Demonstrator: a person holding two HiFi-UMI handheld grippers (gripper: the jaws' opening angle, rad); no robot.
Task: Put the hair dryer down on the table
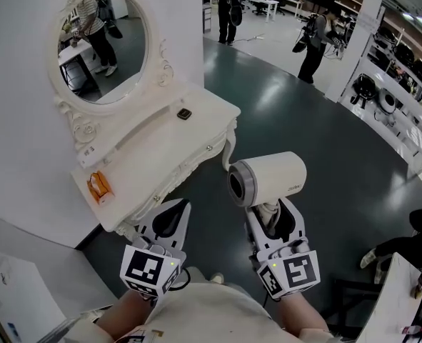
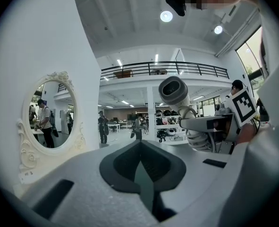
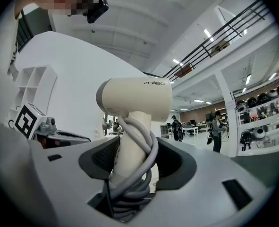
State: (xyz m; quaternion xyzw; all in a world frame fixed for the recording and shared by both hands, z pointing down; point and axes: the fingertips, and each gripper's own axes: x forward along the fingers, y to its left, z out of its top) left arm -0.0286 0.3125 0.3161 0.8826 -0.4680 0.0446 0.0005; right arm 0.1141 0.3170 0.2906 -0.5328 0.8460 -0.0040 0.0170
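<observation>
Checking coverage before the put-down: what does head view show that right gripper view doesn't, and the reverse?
Head view only: the white table, with a small dark object on its top. Right gripper view only: how the grey cord is wound round the handle, between the jaws. Both: the hair dryer held by its handle in the right gripper, off the table.

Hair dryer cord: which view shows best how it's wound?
Right gripper view: the grey cord coils round the hair dryer handle, close up, held in the right gripper. Head view shows mostly the barrel from above. Left gripper view shows the coils small and distant.
</observation>
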